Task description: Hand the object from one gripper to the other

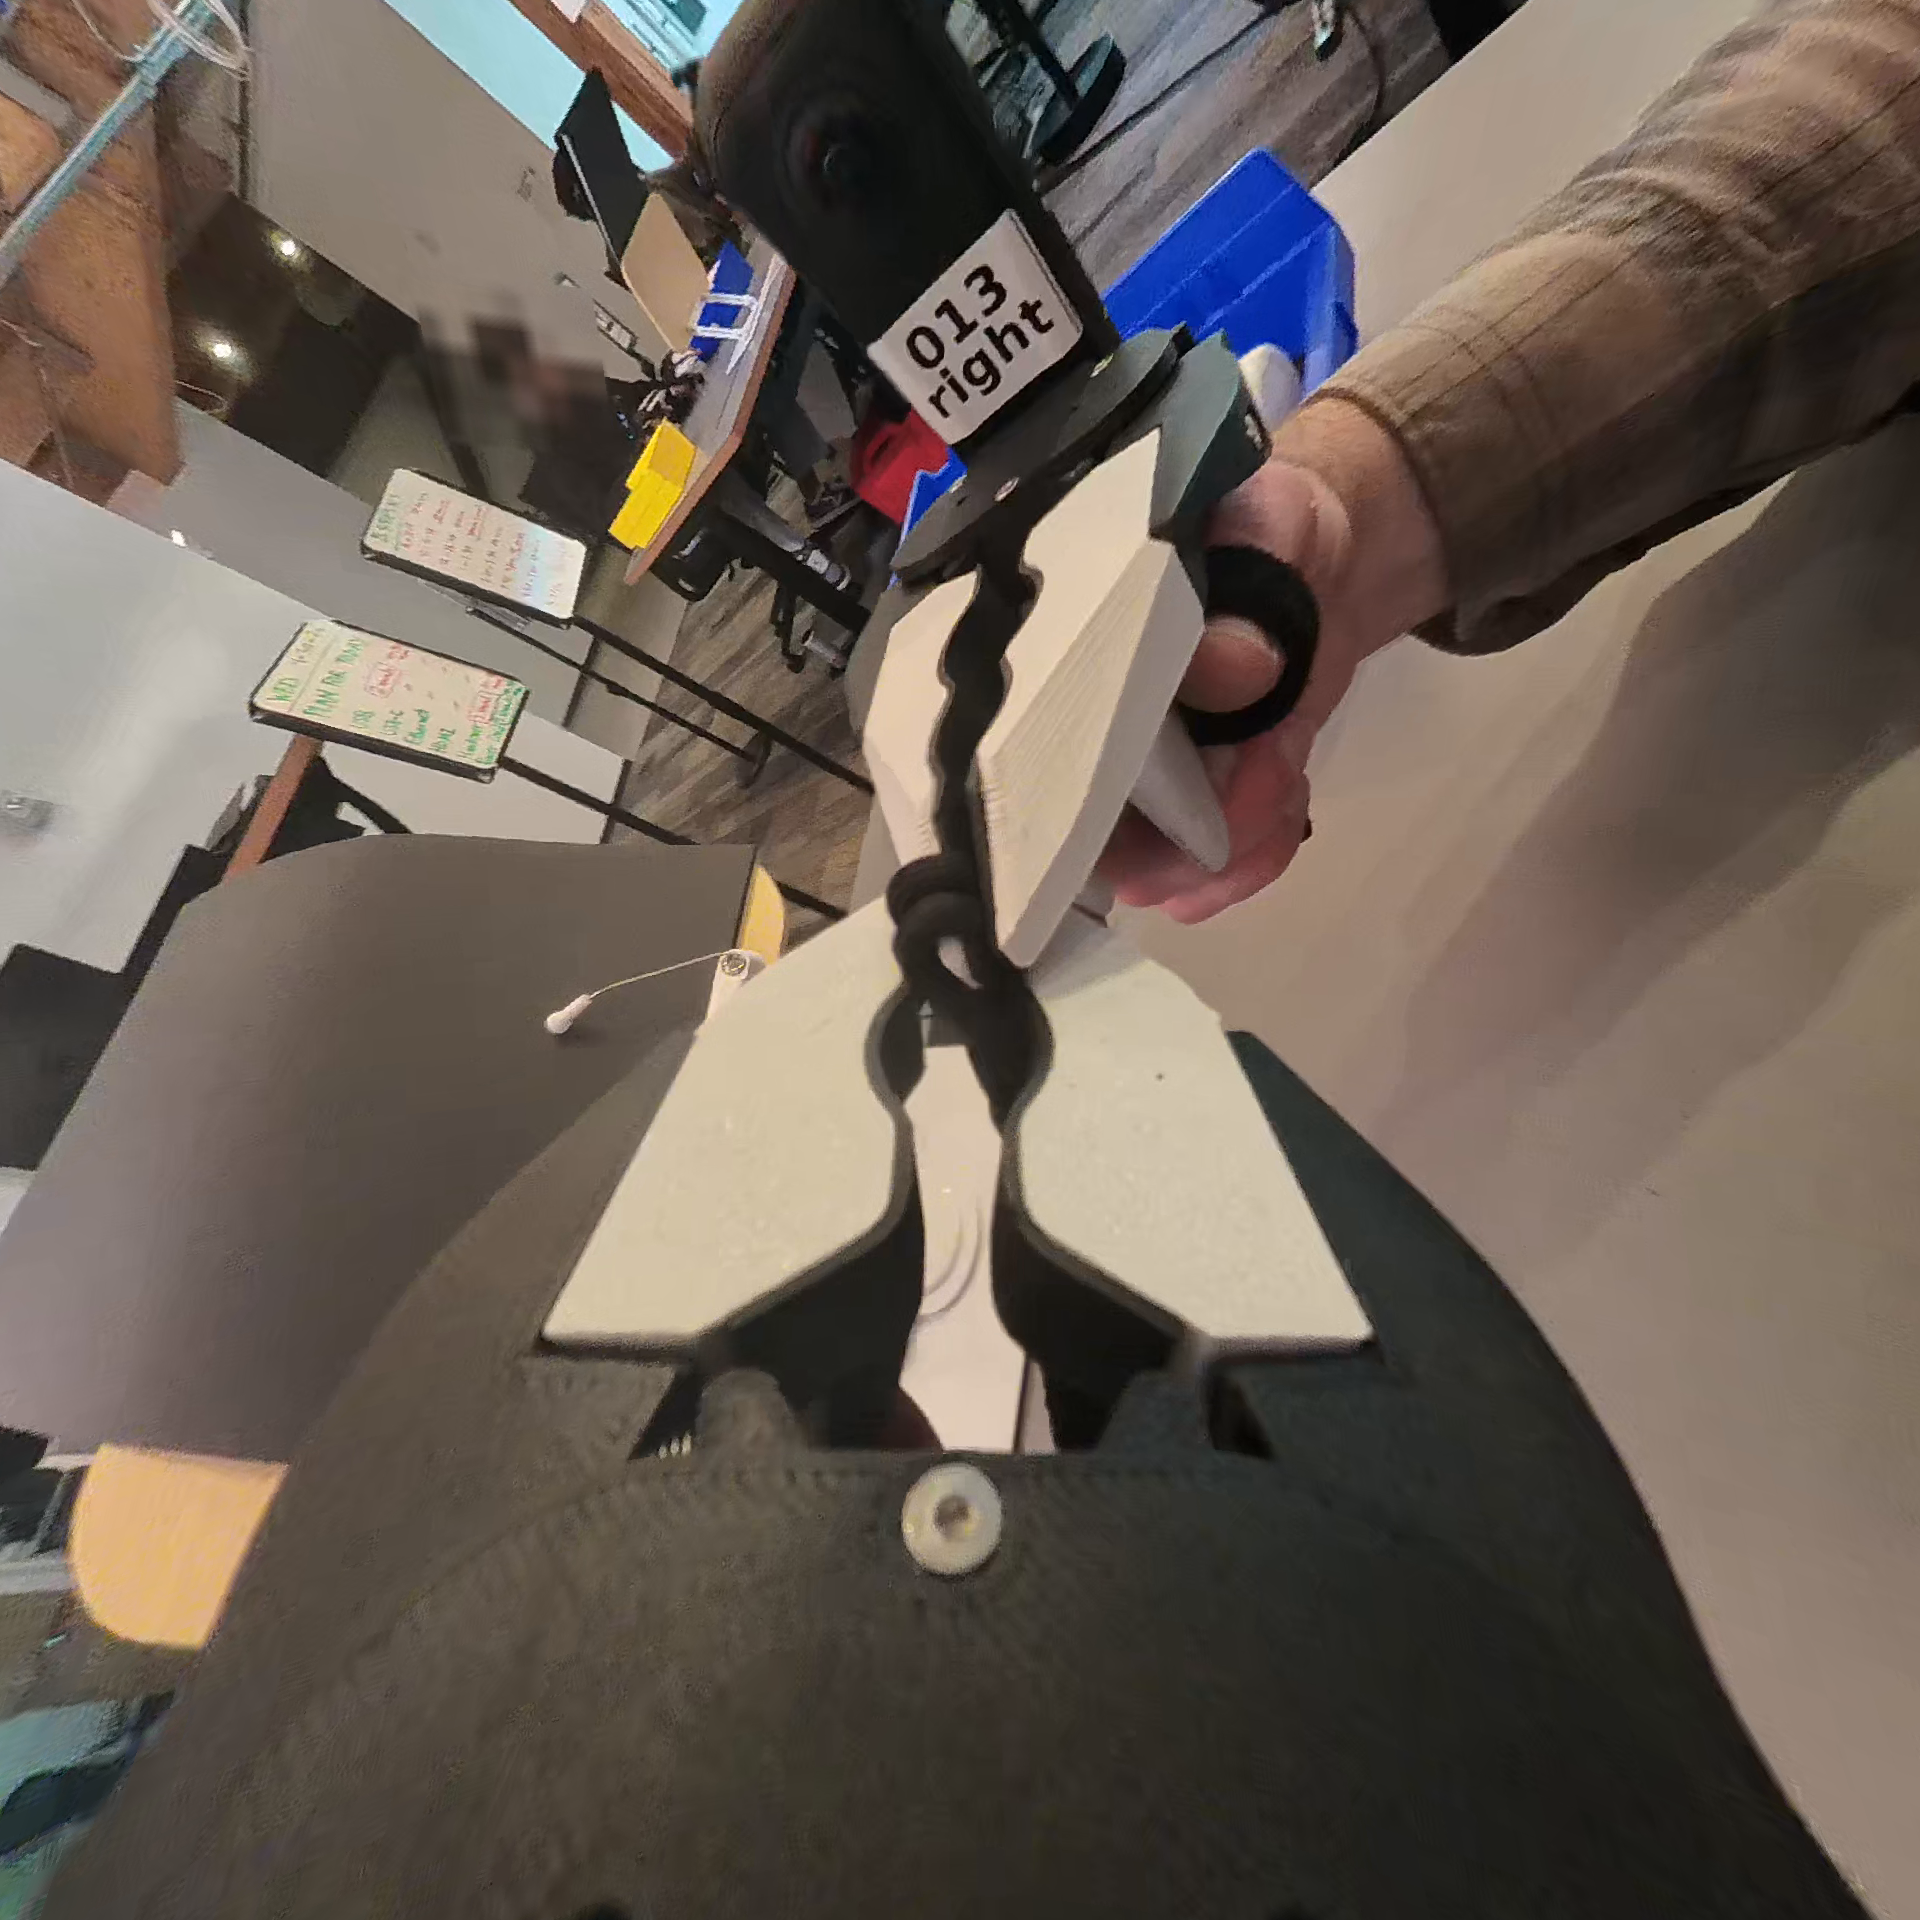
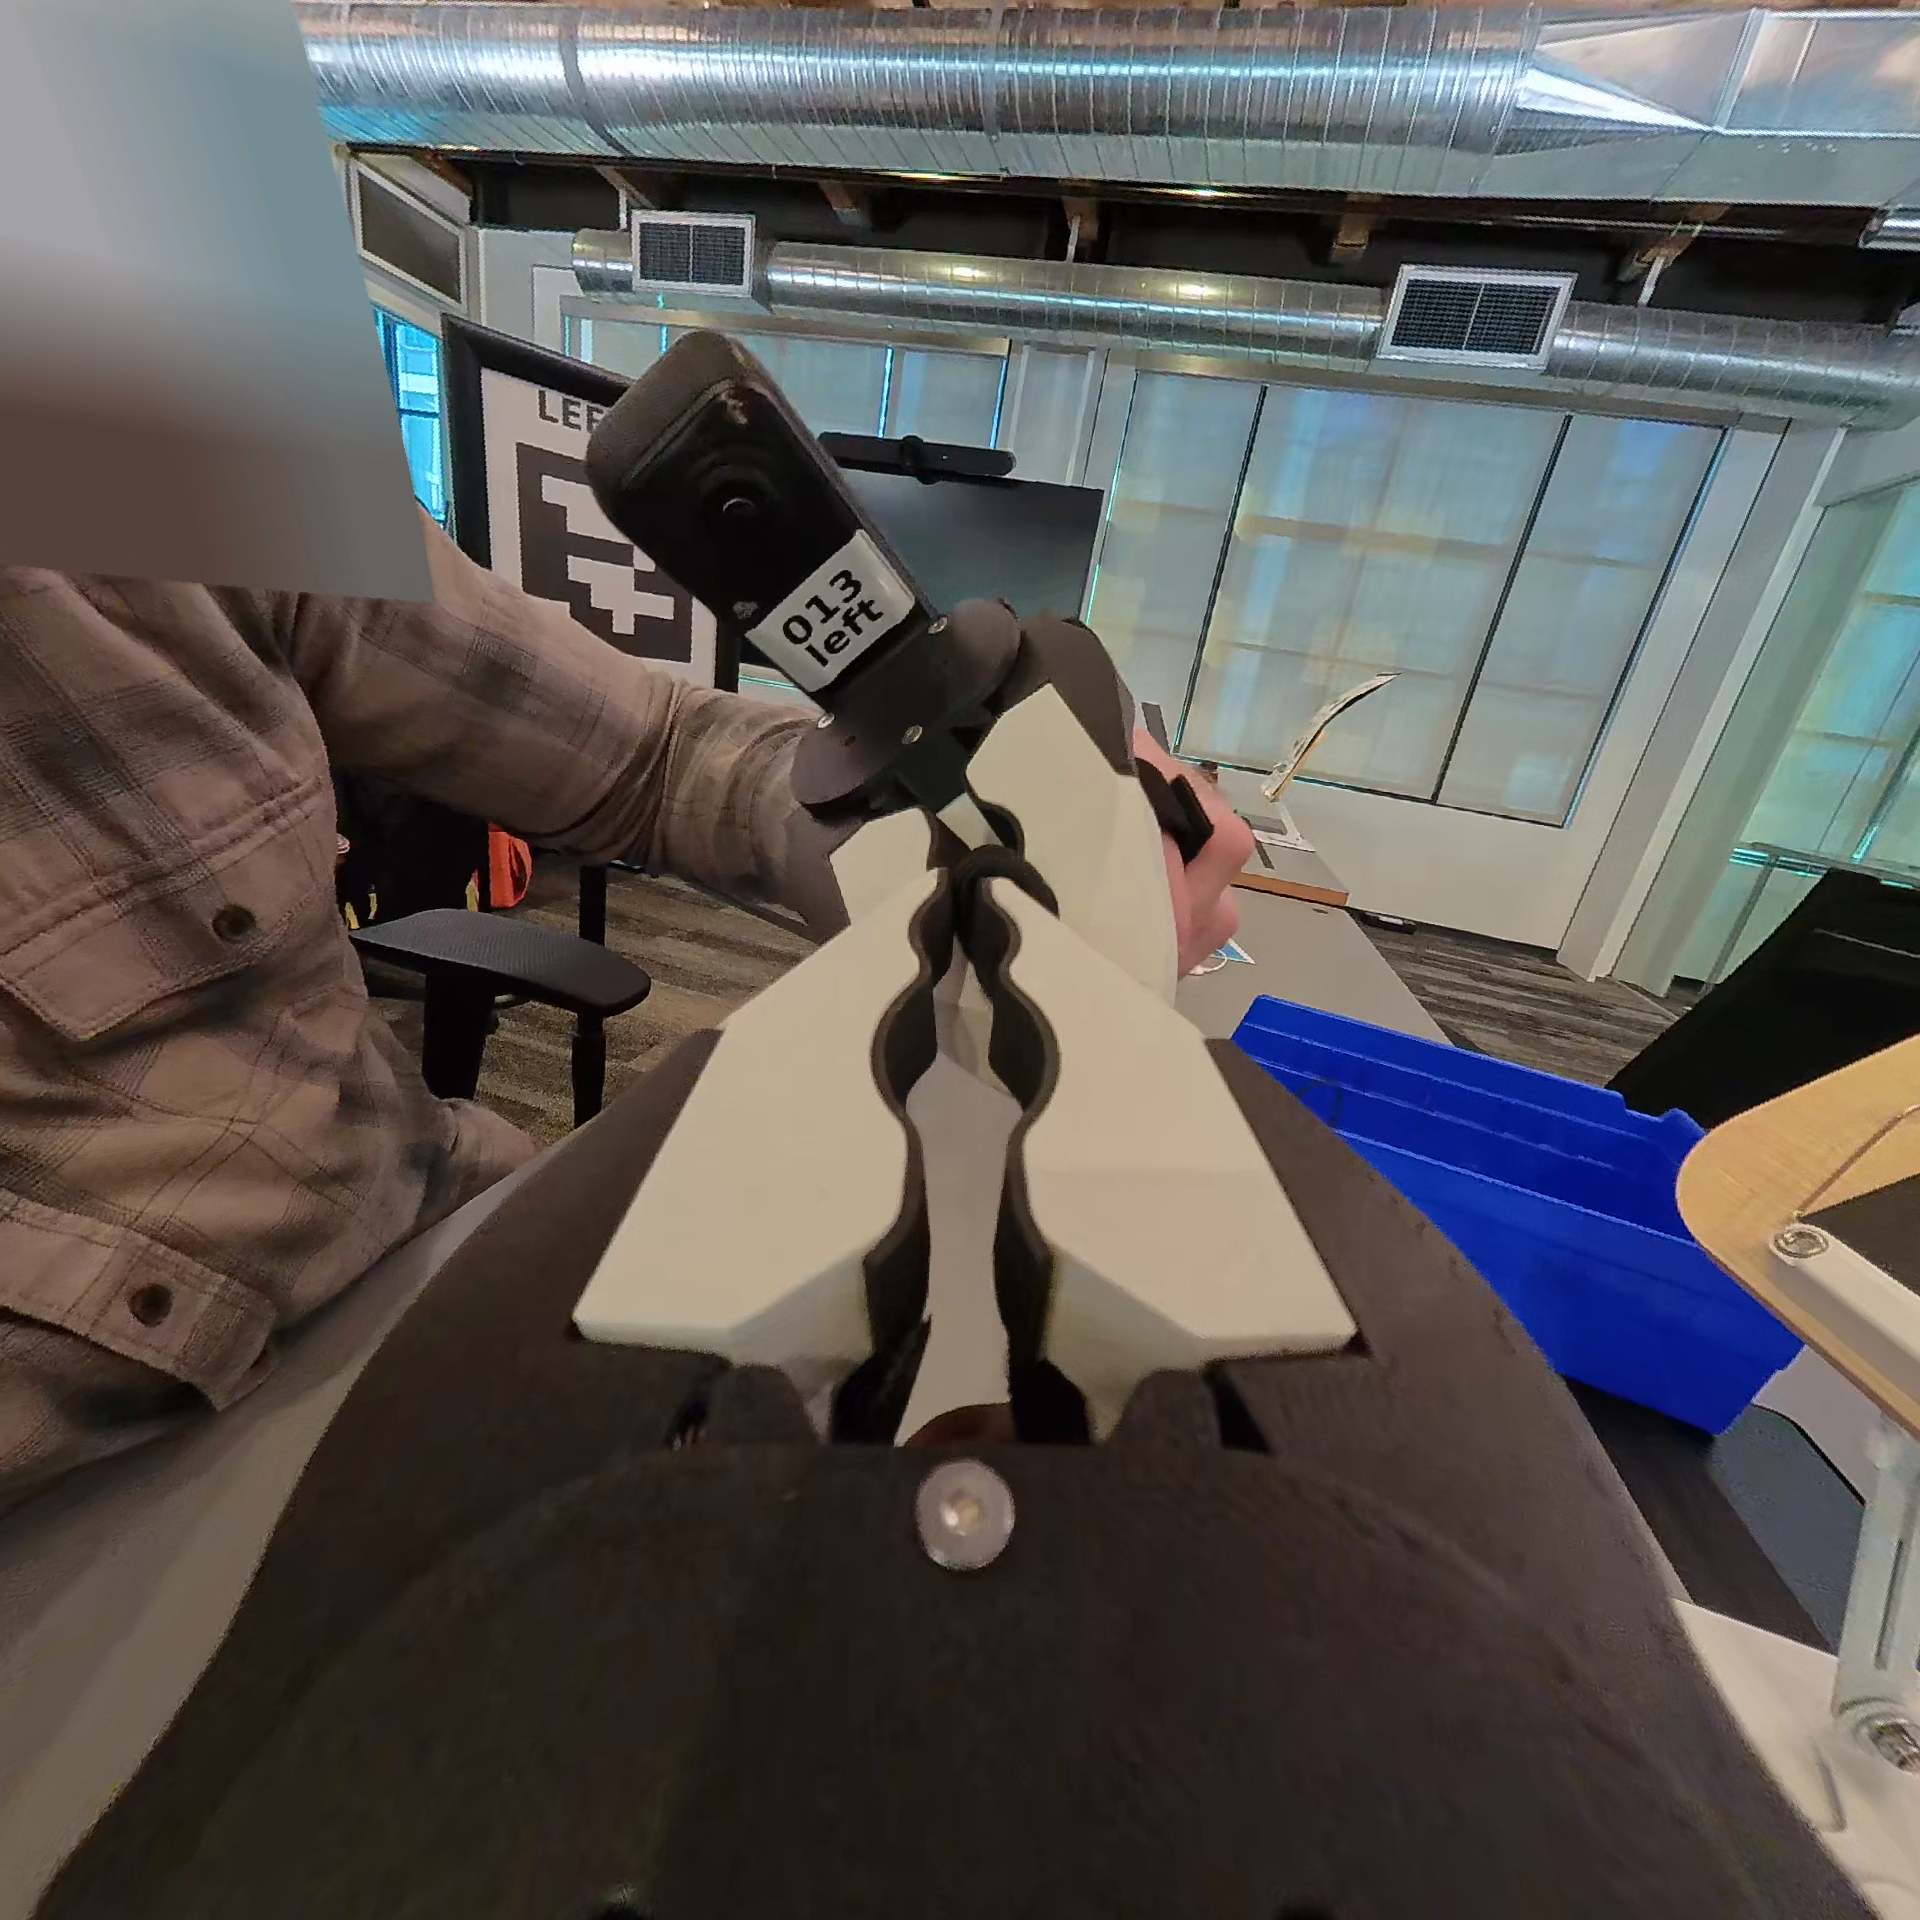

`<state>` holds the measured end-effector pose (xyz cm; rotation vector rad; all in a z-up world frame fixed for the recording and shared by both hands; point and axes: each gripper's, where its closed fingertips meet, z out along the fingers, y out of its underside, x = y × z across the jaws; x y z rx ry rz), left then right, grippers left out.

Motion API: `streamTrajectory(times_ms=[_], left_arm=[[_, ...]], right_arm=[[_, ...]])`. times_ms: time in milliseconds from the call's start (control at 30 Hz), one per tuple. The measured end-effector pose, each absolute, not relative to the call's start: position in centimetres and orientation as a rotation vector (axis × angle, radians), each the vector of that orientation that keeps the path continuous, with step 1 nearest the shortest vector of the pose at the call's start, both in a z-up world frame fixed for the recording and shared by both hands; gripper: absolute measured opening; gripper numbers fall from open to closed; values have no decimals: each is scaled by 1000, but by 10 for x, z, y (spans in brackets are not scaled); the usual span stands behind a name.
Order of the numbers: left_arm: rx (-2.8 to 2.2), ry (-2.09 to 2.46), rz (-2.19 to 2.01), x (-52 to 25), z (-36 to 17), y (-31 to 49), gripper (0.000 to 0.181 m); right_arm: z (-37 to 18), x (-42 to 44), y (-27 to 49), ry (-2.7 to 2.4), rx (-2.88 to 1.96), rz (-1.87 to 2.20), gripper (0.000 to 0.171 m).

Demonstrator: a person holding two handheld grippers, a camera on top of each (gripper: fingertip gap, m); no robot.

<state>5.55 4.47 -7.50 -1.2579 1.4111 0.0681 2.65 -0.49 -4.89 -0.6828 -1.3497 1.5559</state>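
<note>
A small black looped object (image 1: pixel 918 916), like a ring or band, sits where the two grippers meet tip to tip in mid-air. My left gripper (image 1: pixel 961 1039) points up at it with its jaws nearly closed around its lower loop. My right gripper (image 1: pixel 930 883) comes down from above with its black wavy pads pressed together over its upper part. In the right wrist view my right gripper (image 2: pixel 961 894) meets the left gripper (image 2: pixel 987 831), and only a dark bit of the object (image 2: pixel 1006 868) shows between them. Both grippers look shut on it.
A blue bin (image 2: pixel 1507 1174) stands on the table to the right, and also shows in the left wrist view (image 1: pixel 1247 260). A black mat (image 1: pixel 364 1091) with a white cable (image 1: pixel 634 982) lies below. An office chair (image 2: pixel 499 956) and the person's plaid sleeve (image 2: pixel 156 935) are at the left. Across from one pair of fingers to the other is roughly 5 centimetres.
</note>
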Motion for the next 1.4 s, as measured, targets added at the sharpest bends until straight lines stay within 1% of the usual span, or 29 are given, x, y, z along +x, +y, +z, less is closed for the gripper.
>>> streamTrajectory(times_ms=[100,200,333,500,633,700,767,867,1400], left_arm=[[-1235,1429,192,52,-74,50,4],[-1223,1447,384,42,-73,61,3],[-1226,1485,623,27,-74,76,2],[-1266,1491,787,9,-74,90,3],[-1340,1517,810,3,-80,93,3],[-1367,1538,789,4,-84,92,3],[-1378,1550,766,6,-86,91,2],[-1378,1564,750,10,-87,88,2],[-1368,1593,734,16,-91,84,2]], right_arm=[[-49,26,-1,-1351,-694,1513,0],[-52,22,8,-1370,-729,1375,2],[-63,20,17,-1489,-751,1079,24],[-58,28,39,-1510,-749,709,26],[-52,27,49,-1482,-673,376,28],[-56,23,45,-1498,-601,257,28],[-59,19,40,-1507,-549,200,23],[-63,16,43,-1514,-542,124,21],[-69,12,41,-1527,-541,143,3]])
